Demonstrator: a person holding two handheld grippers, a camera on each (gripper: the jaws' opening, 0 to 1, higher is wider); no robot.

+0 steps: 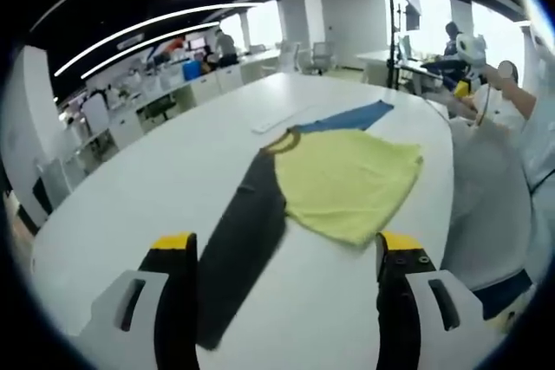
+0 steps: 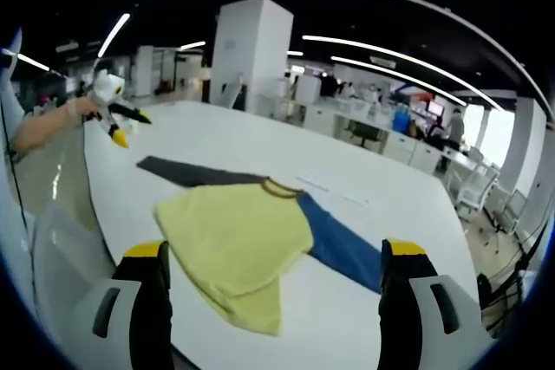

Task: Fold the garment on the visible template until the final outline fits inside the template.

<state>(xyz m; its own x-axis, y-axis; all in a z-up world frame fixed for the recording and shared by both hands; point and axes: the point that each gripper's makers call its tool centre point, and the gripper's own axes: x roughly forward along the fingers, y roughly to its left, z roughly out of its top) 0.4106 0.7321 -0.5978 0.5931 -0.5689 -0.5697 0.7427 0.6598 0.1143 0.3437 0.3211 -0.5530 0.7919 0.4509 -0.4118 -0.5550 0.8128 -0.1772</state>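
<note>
A garment lies flat on the white table (image 1: 139, 188), with a yellow body (image 1: 347, 181), a dark grey sleeve (image 1: 243, 244) and a blue sleeve (image 1: 351, 117). The body looks folded over itself. My left gripper (image 1: 286, 244) hangs open above the table's near edge, the end of the dark sleeve between its jaws. My right gripper (image 2: 276, 253) is open too, above the yellow body (image 2: 234, 236), with the blue sleeve (image 2: 342, 249) on the right and the dark sleeve (image 2: 186, 172) beyond. A pale flat strip (image 1: 279, 119), perhaps the template, lies past the collar.
The right gripper (image 1: 471, 49) shows far right in the left gripper view, in a hand. The left gripper (image 2: 113, 110) shows at the left of the right gripper view. A white sleeve (image 1: 490, 205) borders the table. Desks, chairs and people (image 2: 455, 127) fill the background.
</note>
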